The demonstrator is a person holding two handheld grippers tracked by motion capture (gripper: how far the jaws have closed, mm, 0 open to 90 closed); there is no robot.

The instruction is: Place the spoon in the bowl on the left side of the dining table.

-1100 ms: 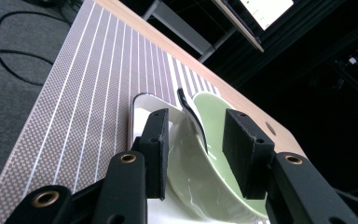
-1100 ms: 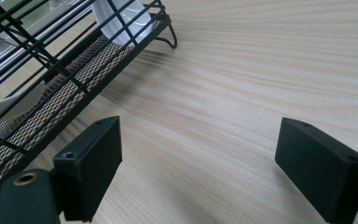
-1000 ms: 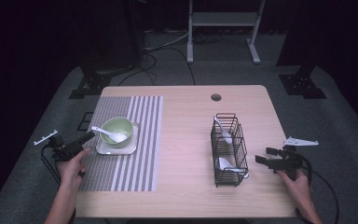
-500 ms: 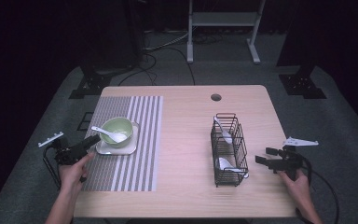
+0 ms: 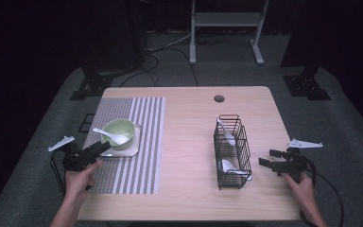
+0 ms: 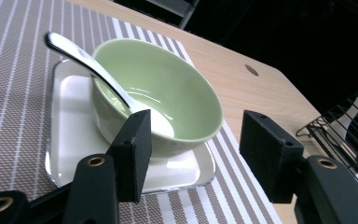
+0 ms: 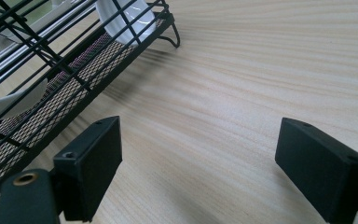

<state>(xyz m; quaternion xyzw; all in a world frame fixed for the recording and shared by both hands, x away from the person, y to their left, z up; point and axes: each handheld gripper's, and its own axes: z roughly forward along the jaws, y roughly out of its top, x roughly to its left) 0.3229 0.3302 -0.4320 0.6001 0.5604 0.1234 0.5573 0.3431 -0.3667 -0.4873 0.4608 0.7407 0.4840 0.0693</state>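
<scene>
A pale green bowl (image 5: 122, 129) with a white spoon (image 5: 110, 135) leaning in it stands on a white square plate (image 5: 128, 150), on the striped placemat (image 5: 139, 156) at the table's left. My left gripper (image 5: 103, 147) points at the plate's near left corner. Its jaws have just been opening and stand open with nothing between them. In the left gripper view the bowl (image 6: 168, 93), spoon (image 6: 81, 58) and plate (image 6: 72, 116) lie just beyond my left gripper (image 6: 198, 140). My right gripper (image 5: 267, 158) hovers open right of the black wire basket (image 5: 230, 156). In the right gripper view my right gripper (image 7: 196, 154) is over bare wood.
The wire basket (image 7: 46, 79) holds white spoons or dishes. A round cable hole (image 5: 219, 99) sits near the table's far edge. Bare wood lies between the placemat and the basket. A metal stand (image 5: 224, 28) and cables are on the floor beyond the table.
My left gripper has moved right, toward the plate and bowl, and its jaws have spread wider. The right gripper has stayed where it was.
</scene>
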